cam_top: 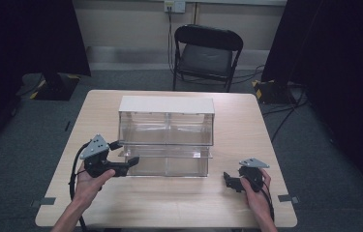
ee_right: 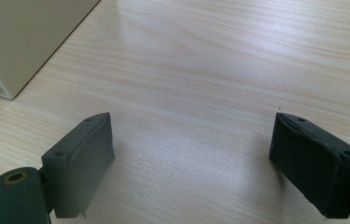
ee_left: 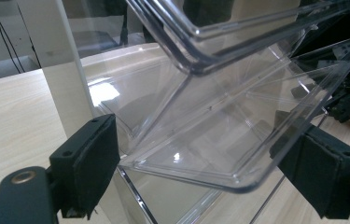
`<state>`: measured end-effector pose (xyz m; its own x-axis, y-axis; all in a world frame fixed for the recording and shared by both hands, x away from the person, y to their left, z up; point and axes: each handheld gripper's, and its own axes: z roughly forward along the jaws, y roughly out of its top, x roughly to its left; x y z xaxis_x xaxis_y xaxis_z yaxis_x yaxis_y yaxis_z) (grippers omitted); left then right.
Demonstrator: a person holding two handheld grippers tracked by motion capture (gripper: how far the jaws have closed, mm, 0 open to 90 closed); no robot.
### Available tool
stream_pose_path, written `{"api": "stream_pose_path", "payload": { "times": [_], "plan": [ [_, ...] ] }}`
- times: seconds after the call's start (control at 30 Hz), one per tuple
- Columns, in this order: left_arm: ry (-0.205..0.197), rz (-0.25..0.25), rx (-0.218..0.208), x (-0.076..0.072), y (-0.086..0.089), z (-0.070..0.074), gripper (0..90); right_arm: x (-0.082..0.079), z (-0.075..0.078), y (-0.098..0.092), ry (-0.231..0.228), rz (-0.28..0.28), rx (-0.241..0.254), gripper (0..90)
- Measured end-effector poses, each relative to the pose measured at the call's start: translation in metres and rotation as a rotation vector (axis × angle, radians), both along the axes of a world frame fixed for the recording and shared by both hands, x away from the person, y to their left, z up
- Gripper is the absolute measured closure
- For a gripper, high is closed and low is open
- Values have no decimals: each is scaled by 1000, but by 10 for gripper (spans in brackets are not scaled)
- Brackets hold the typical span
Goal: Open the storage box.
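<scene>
A clear plastic two-tier drawer unit (cam_top: 166, 136) with a white top stands in the middle of the table. My left gripper (cam_top: 123, 155) is open at the unit's lower left front corner. In the left gripper view the lower clear drawer (ee_left: 200, 149) is tilted outward, and its rounded front corner lies between my spread jaws without either pad touching it. My right gripper (cam_top: 228, 181) is open, low over bare table to the right of the unit. Its jaws frame nothing but wood in the right gripper view, where the unit's white side panel (ee_right: 28, 37) stands at the upper left.
The light wooden table (cam_top: 247, 121) has free surface in front of and on both sides of the unit. A black folding chair (cam_top: 207, 53) stands behind the table's far edge. Cables run across the grey floor at the right.
</scene>
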<state>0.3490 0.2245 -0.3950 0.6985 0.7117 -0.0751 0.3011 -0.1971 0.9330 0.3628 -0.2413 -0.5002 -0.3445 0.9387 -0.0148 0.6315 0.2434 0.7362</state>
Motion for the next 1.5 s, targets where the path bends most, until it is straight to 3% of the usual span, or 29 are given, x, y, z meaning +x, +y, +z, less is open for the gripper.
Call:
{"api": "stream_pose_path", "payload": {
  "times": [0.47,0.97,1.17,1.27,1.43,1.5],
  "plan": [
    [-5,1,-16,1,0,4,148,0,0,0,0,0,-1,129],
    [-7,6,5,6,-3,11,111,0,0,0,2,1,0,125],
    [-8,9,-14,9,-5,10,84,0,0,0,2,-1,1,124],
    [9,9,-25,11,-6,10,69,0,0,0,2,-1,1,123],
    [4,15,-16,11,-7,11,64,0,0,0,2,-1,1,124],
    [22,24,-20,13,-9,10,50,0,0,0,2,-1,1,123]
  ]
}}
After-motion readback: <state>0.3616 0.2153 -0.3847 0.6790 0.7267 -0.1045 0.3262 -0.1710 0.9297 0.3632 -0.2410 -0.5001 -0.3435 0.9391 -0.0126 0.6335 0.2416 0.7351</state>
